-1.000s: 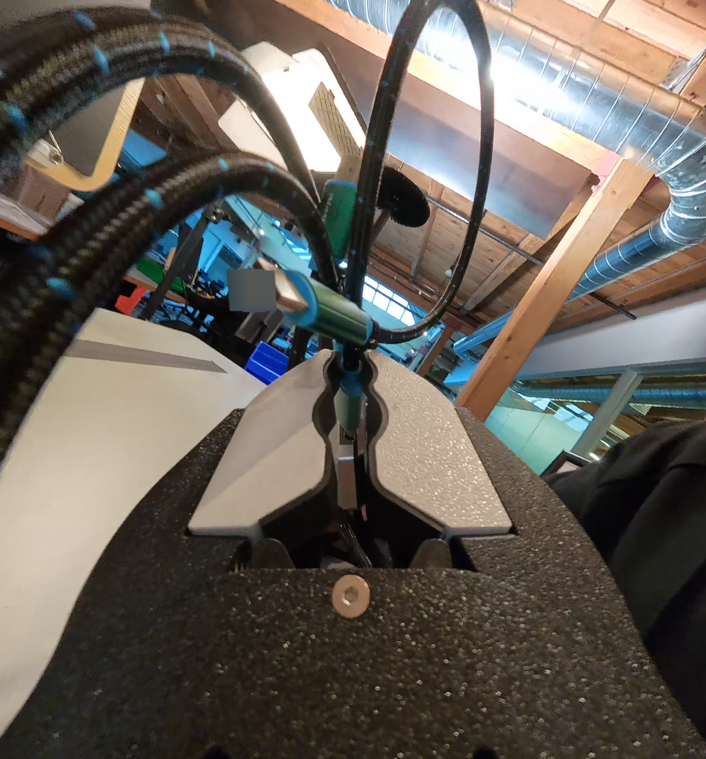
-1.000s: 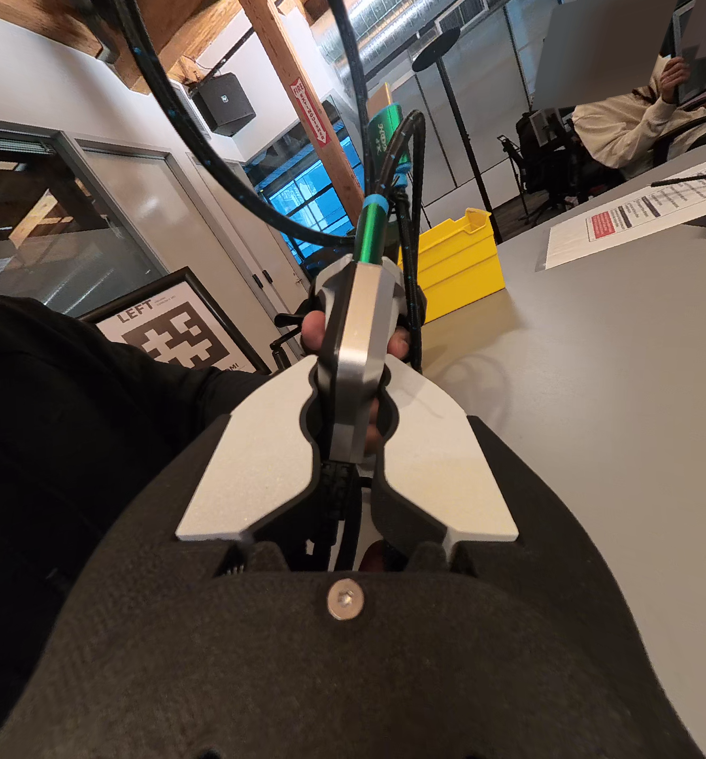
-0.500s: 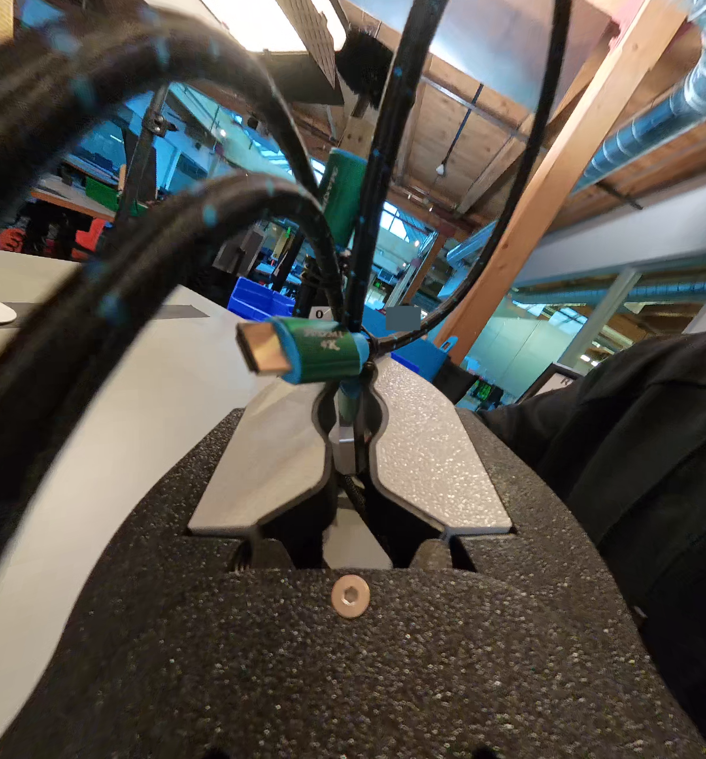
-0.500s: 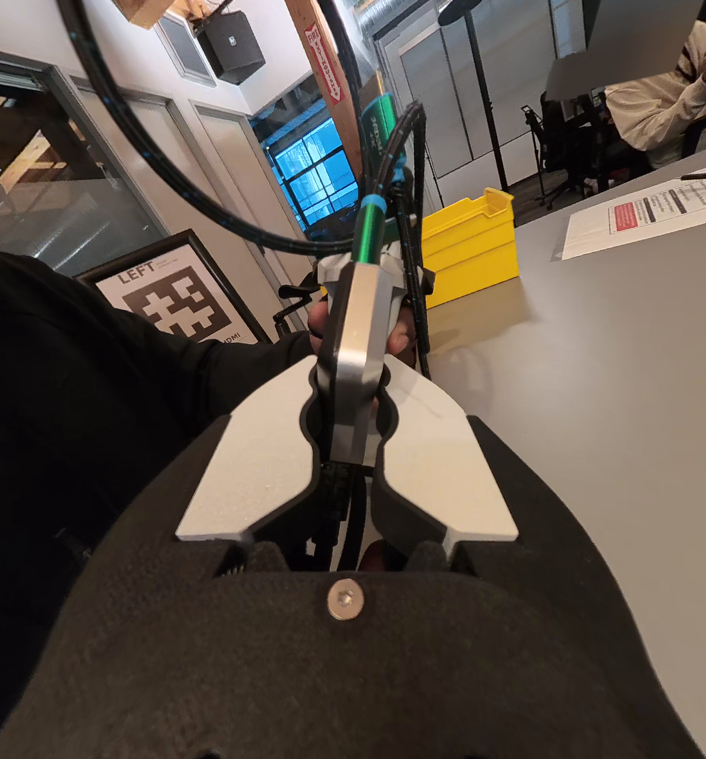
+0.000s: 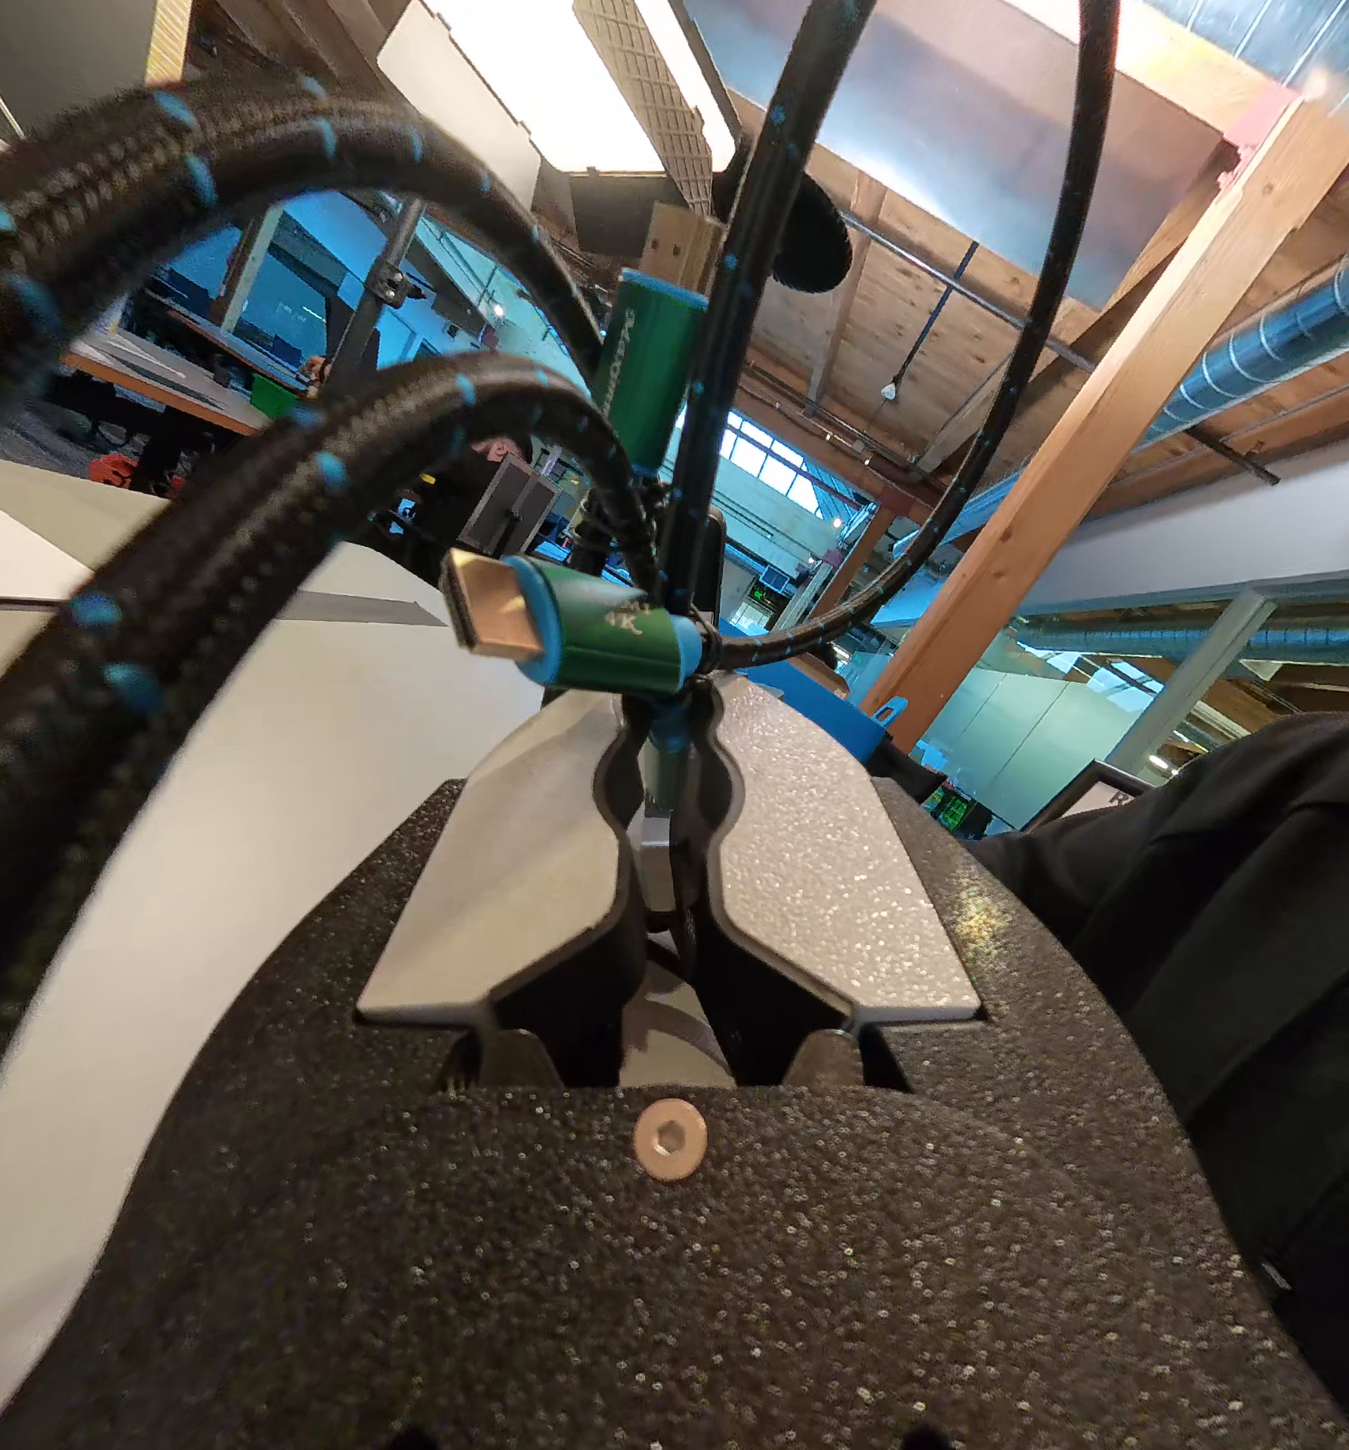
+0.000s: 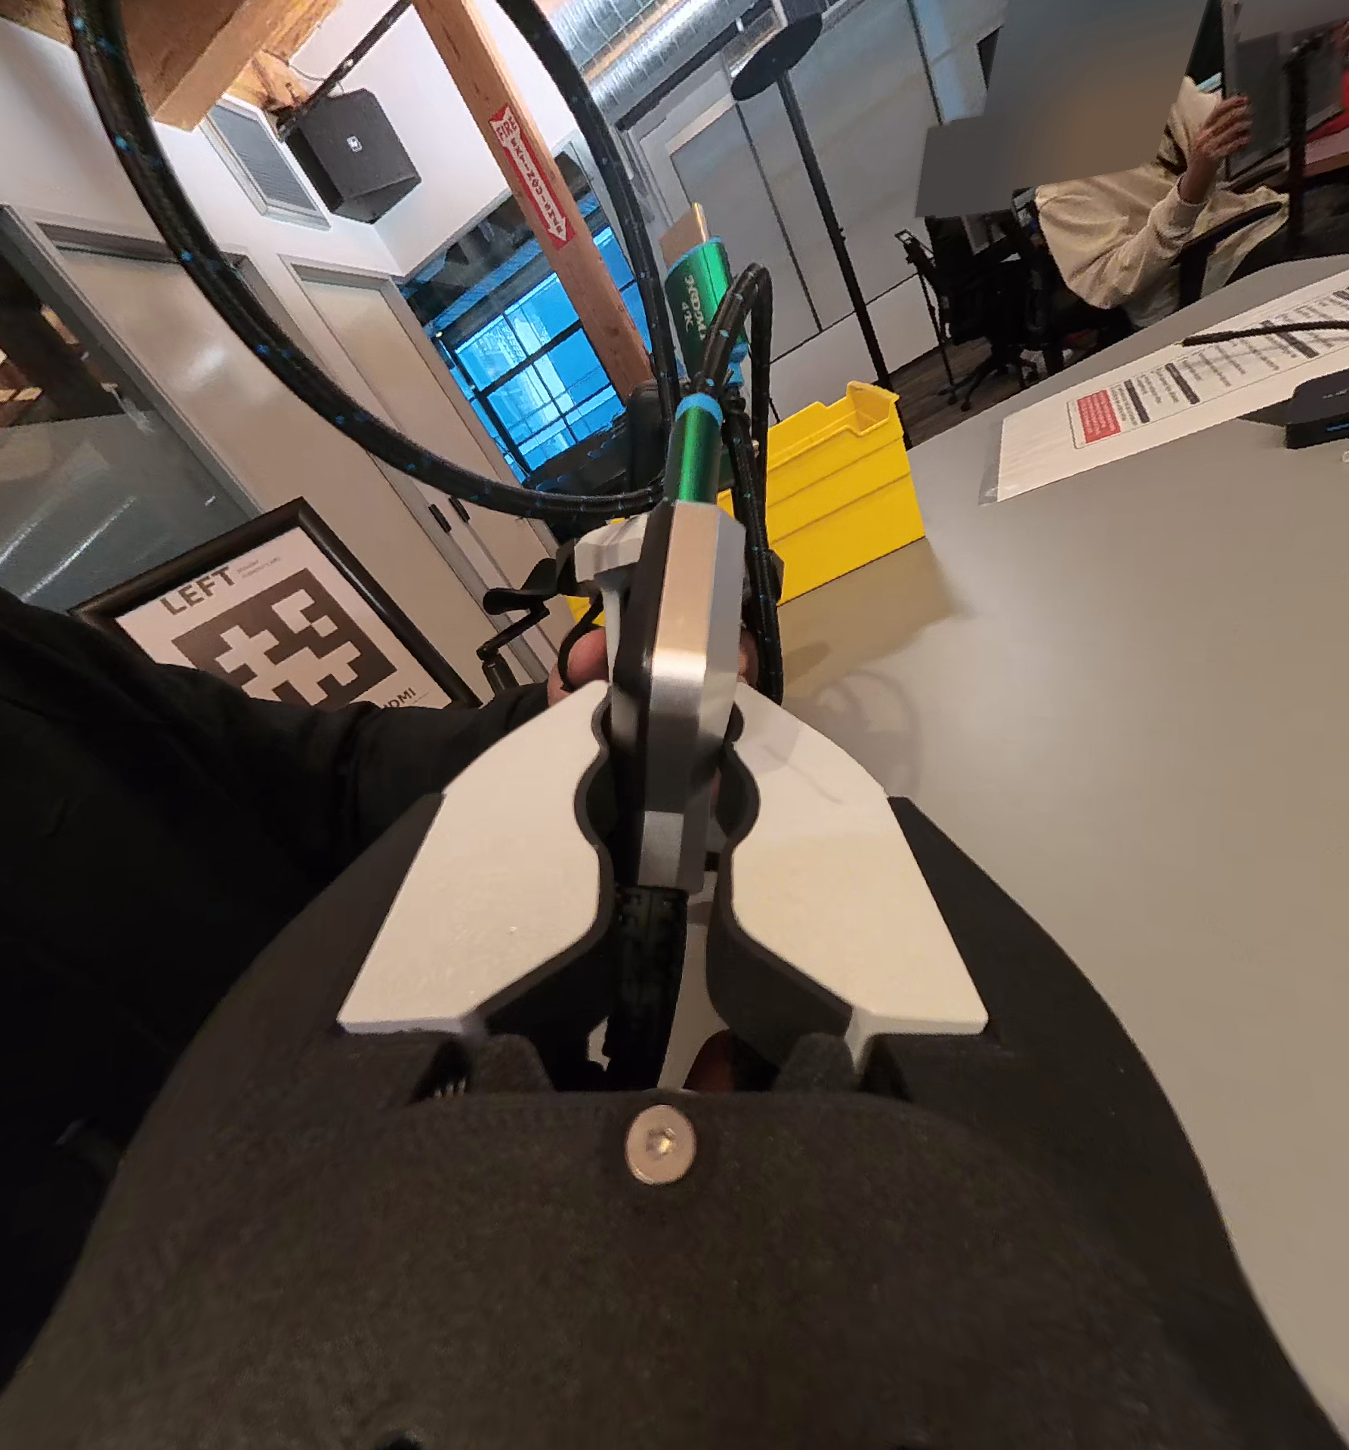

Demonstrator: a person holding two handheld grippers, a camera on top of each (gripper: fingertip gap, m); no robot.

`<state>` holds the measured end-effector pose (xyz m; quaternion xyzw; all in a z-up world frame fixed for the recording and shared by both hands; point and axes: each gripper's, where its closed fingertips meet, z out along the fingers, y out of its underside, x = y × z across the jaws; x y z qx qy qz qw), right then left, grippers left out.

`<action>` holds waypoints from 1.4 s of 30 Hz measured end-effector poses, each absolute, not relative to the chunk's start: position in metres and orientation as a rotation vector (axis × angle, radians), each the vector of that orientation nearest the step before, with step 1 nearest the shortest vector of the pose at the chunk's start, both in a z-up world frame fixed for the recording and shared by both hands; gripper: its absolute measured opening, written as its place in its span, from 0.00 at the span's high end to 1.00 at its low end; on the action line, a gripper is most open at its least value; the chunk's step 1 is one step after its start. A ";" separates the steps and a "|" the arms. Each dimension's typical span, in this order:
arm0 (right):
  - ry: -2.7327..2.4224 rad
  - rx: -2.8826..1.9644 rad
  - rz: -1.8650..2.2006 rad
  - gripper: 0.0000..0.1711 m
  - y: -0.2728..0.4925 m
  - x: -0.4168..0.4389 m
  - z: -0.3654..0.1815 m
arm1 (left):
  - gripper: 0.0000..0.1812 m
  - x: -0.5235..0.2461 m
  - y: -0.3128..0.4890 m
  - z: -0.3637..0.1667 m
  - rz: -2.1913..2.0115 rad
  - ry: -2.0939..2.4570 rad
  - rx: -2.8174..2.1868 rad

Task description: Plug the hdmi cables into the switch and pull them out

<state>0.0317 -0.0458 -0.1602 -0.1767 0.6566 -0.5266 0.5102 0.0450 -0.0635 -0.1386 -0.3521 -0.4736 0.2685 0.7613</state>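
My left gripper (image 5: 667, 706) is shut on a green HDMI plug (image 5: 665, 753) with a blue collar, held up in the air. A second green plug (image 5: 577, 635) with a gold tip hangs loose just above the fingertips, pointing left. A third green plug (image 5: 648, 369) sticks up behind it. Black braided cables (image 5: 185, 596) loop around. In the right wrist view my right gripper (image 6: 667, 706) is closed around a black braided cable (image 6: 648, 941), with the left gripper's fingers (image 6: 683, 628) edge-on between its tips and the green plug (image 6: 695, 455) above. A dark switch box (image 6: 1346, 400) lies far right on the table.
A grey table (image 6: 1126, 706) extends to the right, with a yellow bin (image 6: 836, 479) at its far edge and a printed sheet (image 6: 1173, 392) under the switch. A person sits beyond the table (image 6: 1111, 227). A black sleeve (image 5: 1244, 941) is at the right. My left and right fingertips are right by each other.
Both grippers have tilted while keeping their hold. The loose gold-tipped plug swung a little. The right view now takes in more of the table, with the sheet and the dark switch box.
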 end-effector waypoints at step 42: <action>1.667 -0.449 -1.215 0.88 -0.047 0.037 -0.158 | 0.93 0.051 -0.060 -0.150 0.546 -1.184 -0.998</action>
